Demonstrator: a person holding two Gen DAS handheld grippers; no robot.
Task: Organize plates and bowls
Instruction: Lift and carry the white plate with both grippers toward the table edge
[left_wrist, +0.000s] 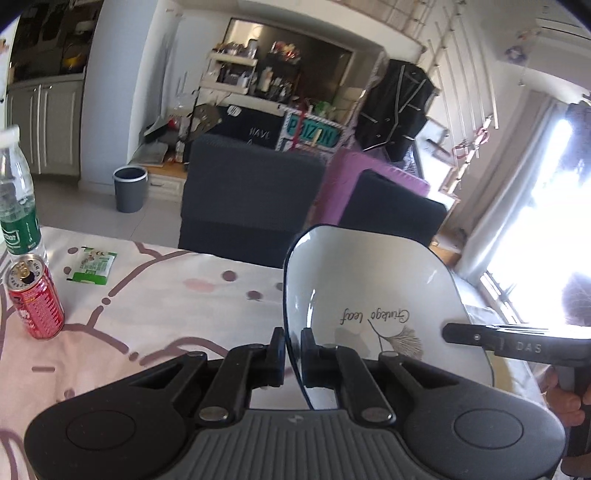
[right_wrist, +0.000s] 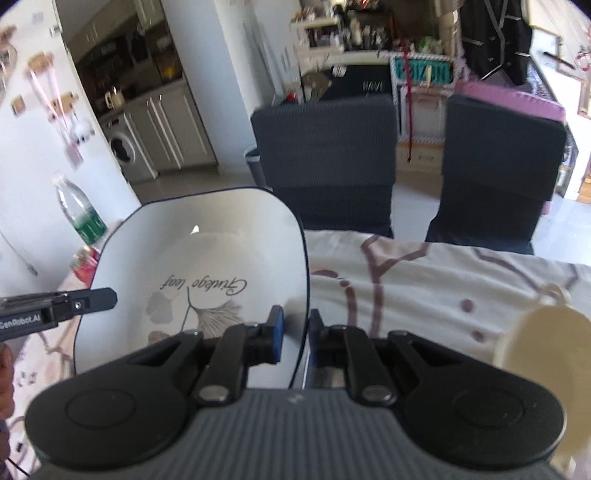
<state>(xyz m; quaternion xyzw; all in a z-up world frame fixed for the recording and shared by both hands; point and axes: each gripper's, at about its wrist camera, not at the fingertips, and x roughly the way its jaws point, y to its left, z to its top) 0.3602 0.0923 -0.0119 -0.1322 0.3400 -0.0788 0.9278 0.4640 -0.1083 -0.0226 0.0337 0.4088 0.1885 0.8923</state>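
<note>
A white square plate (left_wrist: 369, 295) with a dark rim and a "Ginkgo leaf" drawing is held up above the table. My left gripper (left_wrist: 293, 345) is shut on its left rim. My right gripper (right_wrist: 295, 325) is shut on its right rim; the plate (right_wrist: 199, 258) fills the left half of the right wrist view. Each gripper's finger shows at the edge of the other's view. A cream bowl (right_wrist: 543, 343) sits on the table to the right of my right gripper.
The table (left_wrist: 166, 306) has a pink patterned cloth. A red can (left_wrist: 35, 299), a water bottle (left_wrist: 16, 199) and a green packet (left_wrist: 92, 266) stand at its left. Two dark chairs (right_wrist: 325, 158) stand behind the table.
</note>
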